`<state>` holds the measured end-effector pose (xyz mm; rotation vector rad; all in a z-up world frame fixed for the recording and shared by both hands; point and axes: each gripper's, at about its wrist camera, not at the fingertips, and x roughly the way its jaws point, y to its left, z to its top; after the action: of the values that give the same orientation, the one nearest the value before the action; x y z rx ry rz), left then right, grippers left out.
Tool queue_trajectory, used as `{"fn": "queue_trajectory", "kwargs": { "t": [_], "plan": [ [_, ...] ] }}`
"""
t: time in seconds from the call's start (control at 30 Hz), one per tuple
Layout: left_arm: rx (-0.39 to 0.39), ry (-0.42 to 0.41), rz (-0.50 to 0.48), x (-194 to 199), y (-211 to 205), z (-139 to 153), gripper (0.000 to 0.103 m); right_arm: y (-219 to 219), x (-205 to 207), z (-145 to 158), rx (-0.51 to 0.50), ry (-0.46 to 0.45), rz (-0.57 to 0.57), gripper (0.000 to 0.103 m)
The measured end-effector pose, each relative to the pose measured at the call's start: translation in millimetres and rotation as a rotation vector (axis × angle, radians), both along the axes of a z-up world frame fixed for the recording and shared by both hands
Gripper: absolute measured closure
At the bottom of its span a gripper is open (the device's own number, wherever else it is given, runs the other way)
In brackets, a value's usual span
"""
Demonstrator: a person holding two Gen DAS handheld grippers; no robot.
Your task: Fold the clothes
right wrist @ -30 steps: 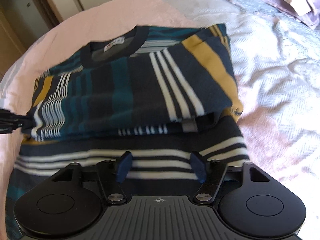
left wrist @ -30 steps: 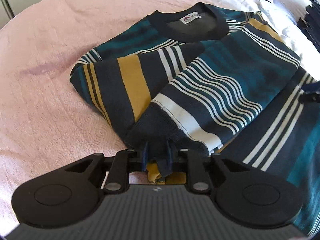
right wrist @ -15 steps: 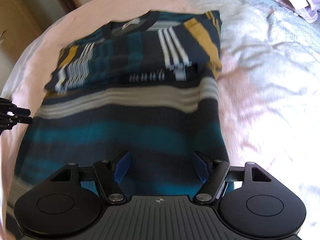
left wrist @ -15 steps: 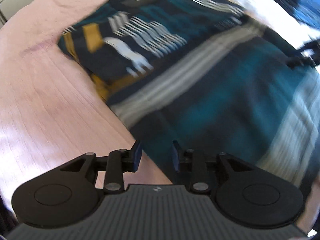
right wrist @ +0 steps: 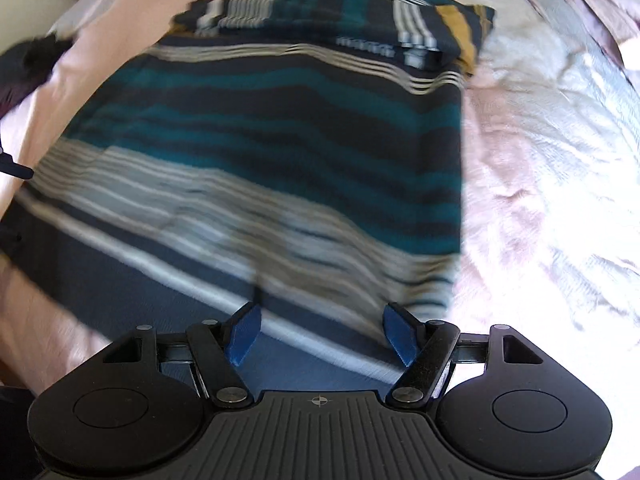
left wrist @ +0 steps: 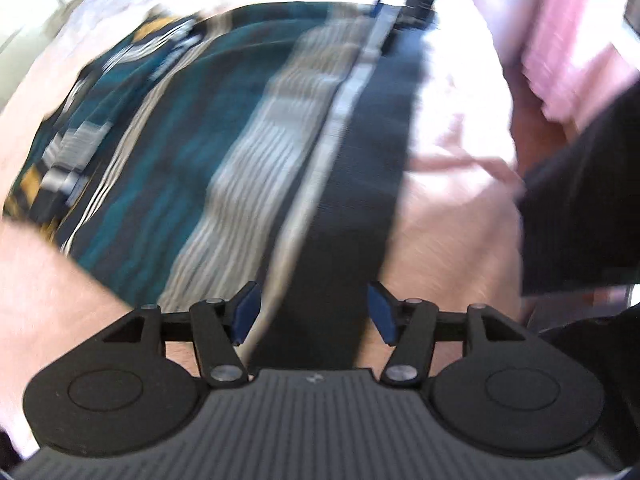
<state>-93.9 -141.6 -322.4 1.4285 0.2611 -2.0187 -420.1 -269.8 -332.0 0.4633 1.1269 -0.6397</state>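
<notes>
The left gripper (left wrist: 312,312) has its jaws standing apart with nothing pressed between them; they have just been opening. Below them lies the dark hem band of the sweater (left wrist: 224,152). The right gripper (right wrist: 320,332) also has its jaws wide and holds nothing, and it hangs over the hem near the right edge of the sweater. The sweater lies flat on the pink bedspread (right wrist: 540,184), with both sleeves (right wrist: 336,20) already folded across the chest at the far end, near the collar.

The step in hand looks like taking the hem to fold the body up toward the collar. To do it well, each gripper should go down on its own hem corner and take both layers of cloth. Then both should lift together and at equal height, so the fold line stays straight and the sleeves are not disturbed. Both views are blurred, so the exact corners are hard to place.
</notes>
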Motion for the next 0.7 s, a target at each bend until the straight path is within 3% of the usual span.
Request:
{"fn": "queue_trajectory", "kwargs": {
  "t": [0.17,0.27,0.37,0.43,0.5,0.57,0.63,0.7],
  "plan": [
    [-0.135,-0.147,-0.124,-17.4,34.3,-26.1,0.044,49.5,14.8,10.2,-0.119,0.052,0.060,0.032],
    [-0.262,-0.259,-0.172,-26.4,46.6,-40.6,0.042,68.0,18.4,16.5,-0.160,0.086,0.108,0.032],
    [-0.294,-0.275,-0.138,-29.0,48.0,-45.7,0.042,96.3,20.1,15.7,-0.233,0.128,0.229,0.032],
    [-0.316,-0.285,-0.115,-30.6,48.9,-49.0,0.049,115.3,21.5,8.5,-0.269,0.148,0.339,0.032],
    [-0.303,-0.265,-0.039,-29.4,44.6,-46.1,0.086,133.0,20.8,-0.1,-0.302,0.167,0.444,0.032],
    [-0.255,-0.212,0.091,-25.2,34.9,-36.7,0.088,146.1,16.5,-15.4,-0.382,0.223,0.532,0.032],
    [-0.282,-0.222,0.169,-24.0,29.4,-29.3,0.088,150.2,11.6,-32.4,-0.483,0.312,0.578,0.032],
    [-0.304,-0.245,0.211,-27.1,25.3,-25.8,0.079,140.6,2.0,-41.0,-0.507,0.305,0.539,0.032]
  ]
}}
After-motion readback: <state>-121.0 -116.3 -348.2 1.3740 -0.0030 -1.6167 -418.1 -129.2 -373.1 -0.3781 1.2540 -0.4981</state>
